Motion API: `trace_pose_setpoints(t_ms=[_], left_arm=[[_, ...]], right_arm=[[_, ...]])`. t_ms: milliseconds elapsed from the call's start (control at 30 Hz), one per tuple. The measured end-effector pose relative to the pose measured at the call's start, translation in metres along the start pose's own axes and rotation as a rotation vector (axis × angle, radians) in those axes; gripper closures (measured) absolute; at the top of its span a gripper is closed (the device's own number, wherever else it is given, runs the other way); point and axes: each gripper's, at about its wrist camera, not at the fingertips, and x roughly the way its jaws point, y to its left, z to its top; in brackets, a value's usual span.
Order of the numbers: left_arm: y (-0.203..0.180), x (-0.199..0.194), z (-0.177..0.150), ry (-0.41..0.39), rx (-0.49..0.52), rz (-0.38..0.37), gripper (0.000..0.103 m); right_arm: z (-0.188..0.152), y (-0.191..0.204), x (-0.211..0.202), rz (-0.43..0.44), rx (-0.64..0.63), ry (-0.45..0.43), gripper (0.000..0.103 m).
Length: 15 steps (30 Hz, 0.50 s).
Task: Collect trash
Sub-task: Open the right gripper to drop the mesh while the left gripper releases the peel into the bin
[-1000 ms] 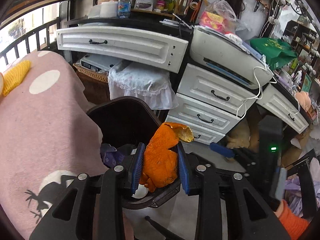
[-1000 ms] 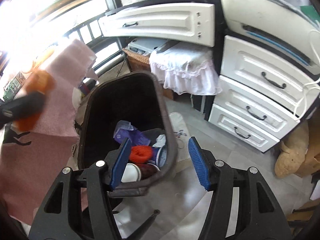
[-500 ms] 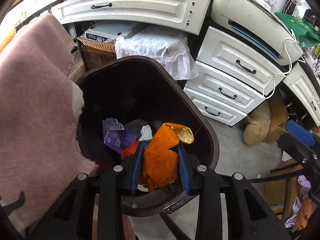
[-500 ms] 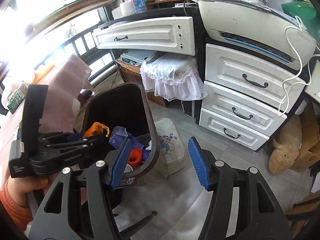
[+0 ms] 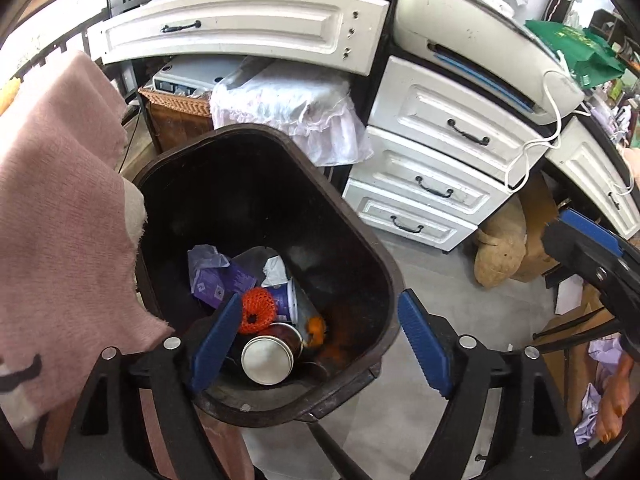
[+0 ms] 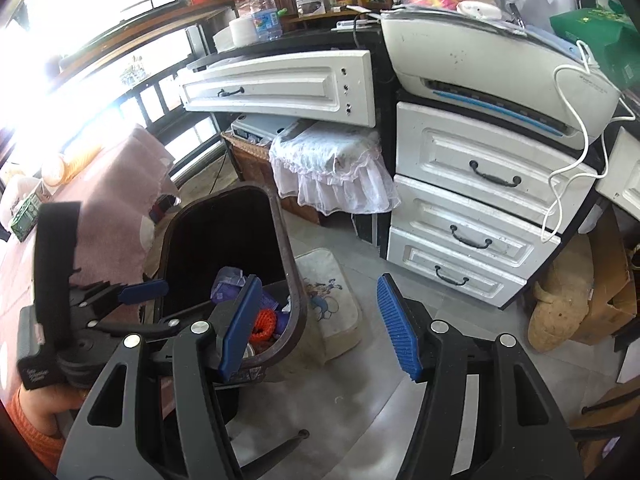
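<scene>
L gripper (image 5: 320, 344) over the bin (image 5: 376, 256): jaws just opened, nothing between. Orange peel (image 5: 316, 328) lies at bin's near edge. R gripper (image 6: 320, 326) spread, empty.

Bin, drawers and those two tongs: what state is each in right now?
Bin: lidless, upright, part-filled with trash.
Orange peel: lying in the bin, free of the tongs.
Left tongs: just been opening, nothing between them.
Right tongs: open, empty.
Top drawer: pulled out.
Three stacked drawers: shut.
</scene>
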Motion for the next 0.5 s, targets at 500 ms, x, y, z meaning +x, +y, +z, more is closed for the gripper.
trace_pose_setpoints(t_ms=[500], left_arm=[[-0.013,-0.118,-0.008,-0.233,0.040,-0.096,0.010]], right_arm=[[0.032,0.021,-0.030,0.064,0.006,-0.082,0.022]])
